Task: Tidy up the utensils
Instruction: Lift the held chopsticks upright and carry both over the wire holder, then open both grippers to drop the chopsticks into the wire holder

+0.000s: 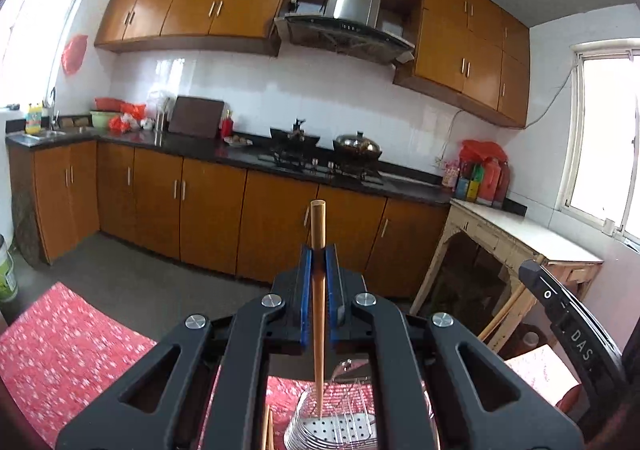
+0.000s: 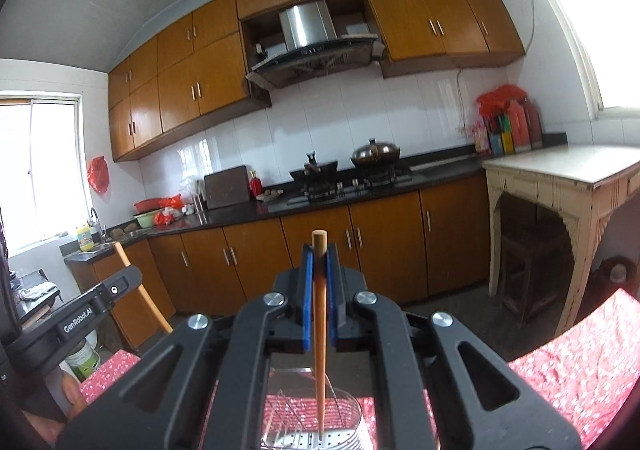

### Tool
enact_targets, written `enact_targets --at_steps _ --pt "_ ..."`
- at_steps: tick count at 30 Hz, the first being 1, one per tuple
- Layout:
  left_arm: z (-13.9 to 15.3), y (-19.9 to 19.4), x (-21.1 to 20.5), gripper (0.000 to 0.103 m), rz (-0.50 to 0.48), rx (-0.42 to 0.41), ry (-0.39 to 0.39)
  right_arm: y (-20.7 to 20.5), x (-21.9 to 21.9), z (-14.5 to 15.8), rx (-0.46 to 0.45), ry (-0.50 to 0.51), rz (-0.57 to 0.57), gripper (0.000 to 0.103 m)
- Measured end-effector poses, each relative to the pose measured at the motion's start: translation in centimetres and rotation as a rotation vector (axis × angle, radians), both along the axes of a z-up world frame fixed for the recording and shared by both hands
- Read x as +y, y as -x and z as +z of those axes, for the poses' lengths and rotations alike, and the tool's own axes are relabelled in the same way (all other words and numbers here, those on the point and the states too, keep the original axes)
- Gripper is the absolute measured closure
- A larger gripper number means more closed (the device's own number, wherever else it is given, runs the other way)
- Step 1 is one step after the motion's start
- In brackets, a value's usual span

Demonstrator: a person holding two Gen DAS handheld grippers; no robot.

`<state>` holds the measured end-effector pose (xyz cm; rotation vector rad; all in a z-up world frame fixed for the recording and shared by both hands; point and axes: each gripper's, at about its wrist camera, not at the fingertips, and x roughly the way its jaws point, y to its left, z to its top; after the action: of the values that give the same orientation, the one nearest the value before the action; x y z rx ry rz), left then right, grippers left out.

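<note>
2 level claws, chopsticks seemingly upright

Home kitchen: wooden cabinets, range hood, gas stove.

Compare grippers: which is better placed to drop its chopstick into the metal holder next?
Roughly even. Left gripper and right gripper each clamp an upright chopstick, tip over the perforated metal holder. Slight edge right: its chopstick looks more centred.
</note>
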<state>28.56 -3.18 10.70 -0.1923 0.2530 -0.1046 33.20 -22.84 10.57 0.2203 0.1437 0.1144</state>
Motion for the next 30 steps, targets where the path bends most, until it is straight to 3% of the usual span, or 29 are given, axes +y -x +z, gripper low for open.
enact_targets --at_steps 13,16,18,21,24,27,30 --pt "-2.2 -1.1 -0.2 0.096 -0.019 0.091 -0.024 -2.7 -1.7 -4.6 0.156 -0.112 0.034 0.095" --pt "-2.3 -1.2 0.5 0.096 -0.01 0.116 -0.017 -2.5 -2.2 -4.9 0.169 -0.117 0.013 0.087" --pt "-1.9 -1.2 0.9 0.096 -0.008 0.124 -0.023 -2.3 -2.6 -4.7 0.17 -0.118 -0.003 0.075" --pt "-1.3 -0.7 1.3 0.095 -0.004 0.123 -0.025 -1.4 -3.3 -4.3 0.16 -0.116 -0.029 0.07" --pt "-0.8 -0.1 1.9 0.089 0.008 0.117 -0.022 -0.2 -4.1 -3.7 0.149 -0.116 -0.057 0.069" --pt "-0.3 1.0 2.6 0.072 0.033 0.102 -0.017 1.2 -4.9 -3.1 0.14 -0.121 -0.08 0.068" --pt "0.3 2.1 3.3 0.069 0.047 0.088 -0.014 2.7 -5.6 -2.9 0.152 -0.119 -0.093 0.068"
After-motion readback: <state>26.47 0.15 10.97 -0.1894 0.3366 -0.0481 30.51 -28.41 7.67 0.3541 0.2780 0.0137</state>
